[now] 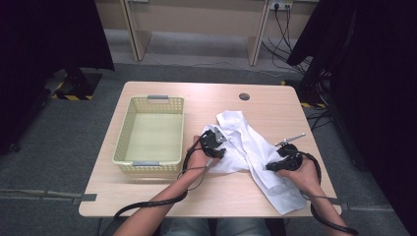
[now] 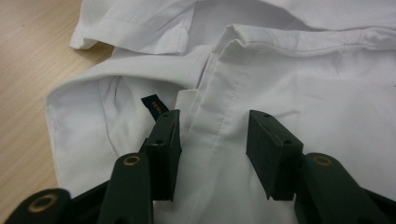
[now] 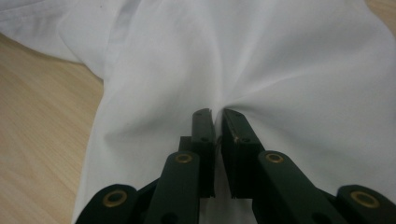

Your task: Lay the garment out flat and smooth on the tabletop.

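Pinching white shirt (image 3: 261, 60) (lengthwise toward table's far-left): right gripper (image 3: 217, 114); left gripper (image 2: 212, 123) spread

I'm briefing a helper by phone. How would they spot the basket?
On the wooden table, look at the left half, beside the white shirt. The basket is pale yellow plastic with perforated walls and grey handles; it is the table's one rigid container.

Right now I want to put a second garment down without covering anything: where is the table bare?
Bare wood lies along the far edge of the table, around the grommet hole, and along the near edge below the basket. The basket itself is empty. The right half is crowded: white shirt, left gripper, right gripper.
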The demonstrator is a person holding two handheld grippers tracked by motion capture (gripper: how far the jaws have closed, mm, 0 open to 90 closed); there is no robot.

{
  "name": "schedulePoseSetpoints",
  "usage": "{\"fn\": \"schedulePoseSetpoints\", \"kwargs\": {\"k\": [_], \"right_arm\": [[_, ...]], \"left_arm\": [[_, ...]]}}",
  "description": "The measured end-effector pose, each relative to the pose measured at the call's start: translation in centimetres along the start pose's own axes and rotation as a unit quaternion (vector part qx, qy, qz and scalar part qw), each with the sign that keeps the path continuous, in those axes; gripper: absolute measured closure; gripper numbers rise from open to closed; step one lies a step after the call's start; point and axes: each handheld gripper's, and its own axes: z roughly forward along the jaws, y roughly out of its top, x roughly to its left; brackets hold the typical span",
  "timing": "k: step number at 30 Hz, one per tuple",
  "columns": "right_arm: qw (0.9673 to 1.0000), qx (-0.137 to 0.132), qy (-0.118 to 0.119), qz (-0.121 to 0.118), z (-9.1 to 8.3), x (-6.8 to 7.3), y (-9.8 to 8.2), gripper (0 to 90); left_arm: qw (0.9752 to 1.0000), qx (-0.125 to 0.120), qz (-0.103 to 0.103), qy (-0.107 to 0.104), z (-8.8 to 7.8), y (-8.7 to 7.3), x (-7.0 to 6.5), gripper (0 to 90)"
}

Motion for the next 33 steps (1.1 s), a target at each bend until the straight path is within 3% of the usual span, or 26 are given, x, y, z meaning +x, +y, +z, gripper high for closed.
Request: {"fn": "schedulePoseSetpoints", "kwargs": {"k": [5, 9, 11, 14, 18, 21, 30, 33], "right_arm": [[1.0000, -0.005, -0.008, -0.003, -0.5, 0.3, 0.0, 73.3], [0.9993, -0.032, -0.019, -0.008, -1.8, 0.7, 0.5, 66.5], [0.9987, -0.044, -0.021, -0.014, -2.3, 1.0, 0.9, 63.6], [0.9981, -0.054, -0.015, -0.026, -2.2, 1.6, 1.7, 60.6], [0.9978, -0.051, -0.001, -0.041, -1.0, 2.4, 2.7, 57.6], [0.9979, -0.049, 0.004, -0.042, -0.1, 2.7, 3.4, 55.8], [0.9979, -0.032, 0.006, -0.057, 1.4, 3.4, 4.5, 56.2], [0.9983, -0.027, 0.009, -0.051, 1.9, 3.4, 4.7, 59.0]], "left_arm": [[0.9998, -0.018, -0.001, 0.010, -0.8, 0.4, 0.1, 48.0], [0.9985, -0.052, 0.015, 0.011, -2.5, 1.1, -0.4, 43.7], [0.9970, -0.072, 0.027, -0.001, -3.1, 1.5, -1.0, 41.9], [0.9947, -0.084, 0.046, -0.035, -3.4, 1.7, -2.4, 40.8], [0.9908, -0.085, 0.082, -0.067, -2.9, 1.8, -4.3, 38.7], [0.9887, -0.079, 0.101, -0.077, -2.2, 1.8, -5.1, 37.2], [0.9867, -0.072, 0.114, -0.091, -1.6, 1.5, -6.4, 37.7], [0.9857, -0.076, 0.116, -0.095, -1.6, 1.5, -7.0, 38.0]]}}
